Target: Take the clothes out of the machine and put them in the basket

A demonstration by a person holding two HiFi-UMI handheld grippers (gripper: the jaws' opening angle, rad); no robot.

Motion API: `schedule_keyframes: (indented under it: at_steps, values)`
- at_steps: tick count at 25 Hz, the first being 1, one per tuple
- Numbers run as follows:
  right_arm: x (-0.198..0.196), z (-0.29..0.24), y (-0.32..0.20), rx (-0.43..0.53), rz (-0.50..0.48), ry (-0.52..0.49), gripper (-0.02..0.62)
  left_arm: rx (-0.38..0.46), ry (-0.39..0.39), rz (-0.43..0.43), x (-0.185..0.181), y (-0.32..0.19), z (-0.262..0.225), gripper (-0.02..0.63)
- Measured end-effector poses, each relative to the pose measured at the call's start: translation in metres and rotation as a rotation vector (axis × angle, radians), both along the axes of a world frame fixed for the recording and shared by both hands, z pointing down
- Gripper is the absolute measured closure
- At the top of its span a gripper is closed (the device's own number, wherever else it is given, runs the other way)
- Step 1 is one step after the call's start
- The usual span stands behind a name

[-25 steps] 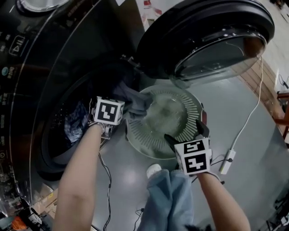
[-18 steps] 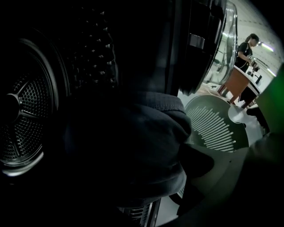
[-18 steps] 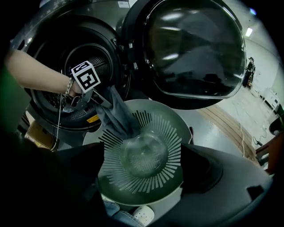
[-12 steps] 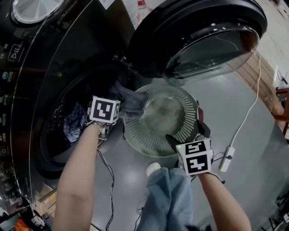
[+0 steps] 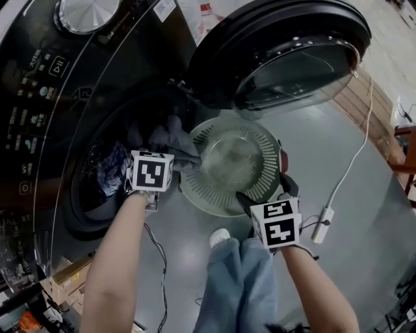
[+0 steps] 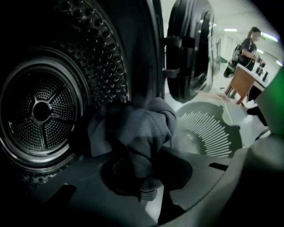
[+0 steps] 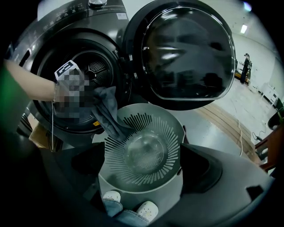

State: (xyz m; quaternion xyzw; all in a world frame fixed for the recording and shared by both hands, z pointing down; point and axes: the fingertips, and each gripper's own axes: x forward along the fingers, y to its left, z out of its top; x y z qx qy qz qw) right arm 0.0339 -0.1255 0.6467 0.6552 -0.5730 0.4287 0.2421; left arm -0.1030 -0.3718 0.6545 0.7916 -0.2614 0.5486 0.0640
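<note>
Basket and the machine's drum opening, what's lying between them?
A grey garment spans the gap, from the drum opening to the basket's rim, its tail drooping inside. The head view and right gripper view both show it.

The print on the control panel (image 5: pixel 29 114) is too small to read, and the lower end of the grey garment (image 6: pixel 142 128) disappears between the closed jaws of the left gripper (image 6: pixel 147 193).

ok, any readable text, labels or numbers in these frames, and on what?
None reads clearly.
Control panel of the washing machine: white print and icons, too blurred to read.
White sticker on the machine's top: too small.
Left marker cube, right marker cube: black-and-white square patterns, no words.
</note>
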Motion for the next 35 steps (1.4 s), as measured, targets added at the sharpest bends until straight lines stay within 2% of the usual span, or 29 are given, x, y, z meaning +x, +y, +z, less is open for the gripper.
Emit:
schedule_keyframes:
  at_steps: [2,5,10,15,17,20,23,26,30,34,35]
  values:
    - [-0.001,-0.005,0.003,0.001,0.002,0.001,0.066,-0.041,0.020,-0.007,0.000,0.018,-0.005,0.528]
    - [-0.003,-0.013,0.009,0.003,0.008,-0.003,0.066,-0.056,0.038,0.031,0.006,0.042,-0.016,0.528]
    - [0.001,-0.023,0.021,0.007,0.019,0.000,0.067,-0.155,0.135,0.040,0.023,0.085,-0.032,0.528]
    - [0.011,-0.025,0.034,0.010,0.056,-0.008,0.067,-0.229,0.212,0.096,0.046,0.130,-0.045,0.528]
    - [0.015,-0.025,0.042,0.004,0.066,-0.008,0.069,-0.272,0.256,0.127,0.059,0.150,-0.051,0.528]
    - [0.023,-0.025,0.051,0.012,0.092,-0.015,0.071,-0.341,0.289,0.227,0.078,0.184,-0.060,0.528]
    - [0.026,-0.025,0.058,0.020,0.110,-0.022,0.075,-0.382,0.283,0.340,0.092,0.214,-0.067,0.528]
    - [0.030,-0.023,0.064,0.014,0.116,-0.022,0.077,-0.422,0.298,0.386,0.100,0.233,-0.070,0.528]
    - [0.033,-0.022,0.067,0.009,0.127,-0.025,0.078,-0.447,0.302,0.364,0.101,0.236,-0.067,0.526]
    - [0.034,-0.020,0.067,0.004,0.121,-0.022,0.080,-0.417,0.208,0.327,0.092,0.233,-0.045,0.506]
    - [0.035,-0.019,0.066,0.002,0.124,-0.023,0.080,-0.412,0.189,0.312,0.090,0.233,-0.040,0.476]
